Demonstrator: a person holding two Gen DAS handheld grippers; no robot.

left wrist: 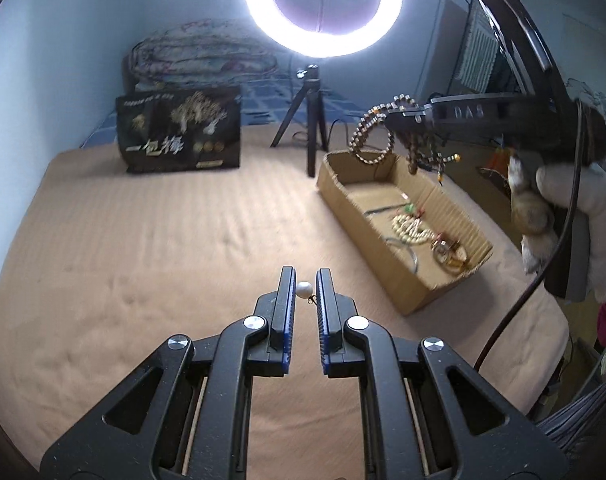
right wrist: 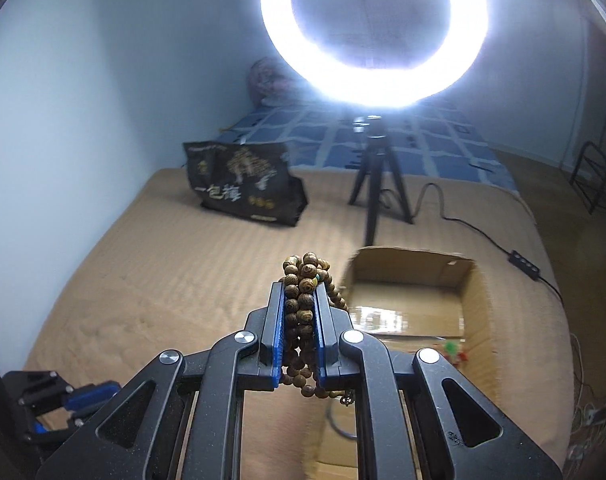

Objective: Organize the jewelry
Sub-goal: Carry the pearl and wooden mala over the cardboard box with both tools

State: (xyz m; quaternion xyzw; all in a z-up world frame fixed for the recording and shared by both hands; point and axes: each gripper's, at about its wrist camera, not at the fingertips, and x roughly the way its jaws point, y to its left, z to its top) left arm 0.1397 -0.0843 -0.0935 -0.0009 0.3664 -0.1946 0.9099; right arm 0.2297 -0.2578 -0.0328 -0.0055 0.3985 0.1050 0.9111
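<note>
My left gripper point(left wrist: 305, 280) is open low over the tan bedspread, with a white pearl earring point(left wrist: 304, 289) lying between its fingertips. My right gripper point(right wrist: 301, 292) is shut on a bundle of brown wooden bead strands point(right wrist: 303, 300). In the left wrist view the right gripper point(left wrist: 399, 114) holds the hanging beads point(left wrist: 369, 136) above the far end of the open cardboard box point(left wrist: 387, 248). The box holds several pieces of jewelry point(left wrist: 413, 230). In the right wrist view the box point(right wrist: 475, 312) is just right of and below the beads.
A lit ring light point(left wrist: 323, 8) on a black tripod point(left wrist: 309, 128) stands behind the box. A black printed bag point(left wrist: 179, 136) stands at the back left. A folded quilt point(left wrist: 203, 56) lies further back. A cable with a switch point(right wrist: 523, 260) runs along the right.
</note>
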